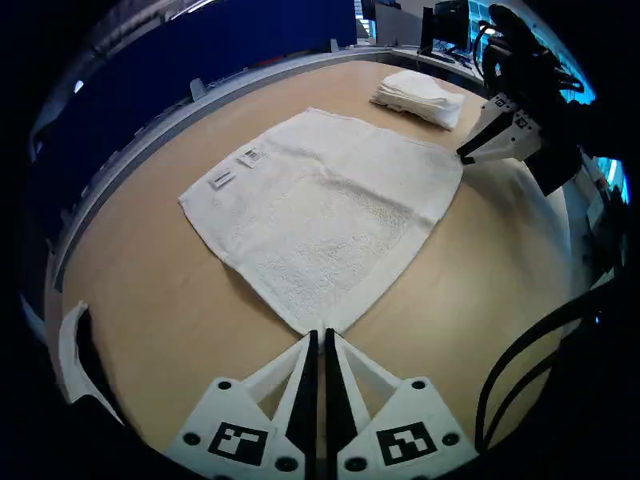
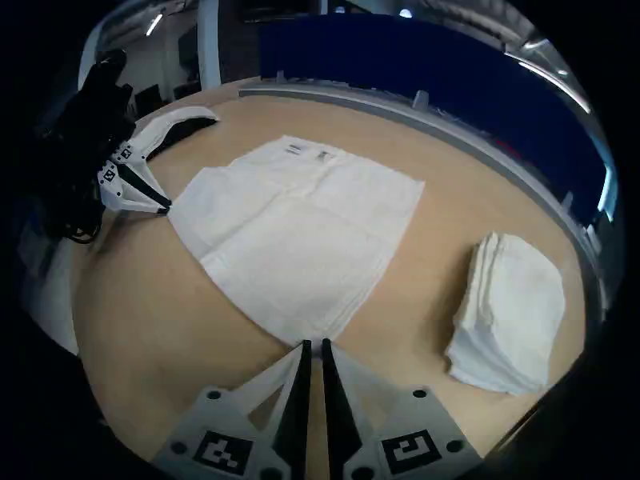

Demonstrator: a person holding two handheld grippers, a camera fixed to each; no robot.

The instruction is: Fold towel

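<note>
Jaws, left gripper view: we see the left gripper (image 1: 322,338) closed to a thin slit on the near corner of the towel (image 1: 320,208), which tapers in between the tips.
Towel, left gripper view: spread flat on the table (image 1: 152,304), tags (image 1: 236,168) toward the far edge, a stack of folded towels (image 1: 420,96) well apart beyond it.
Other jaws, left gripper view: the right gripper (image 1: 464,157) pinches the neighbouring corner, tips together.
Jaws, right gripper view: we see the same closed pinch on that corner, cloth running up to the tips.
Towel, right gripper view: flat and unfolded, one corner at each gripper; the stack lies off to one side.
Handling: we judge it light, soft and limp, not slippery; it will sag between holds, so the two corners are the right grip, raised level together.
</note>
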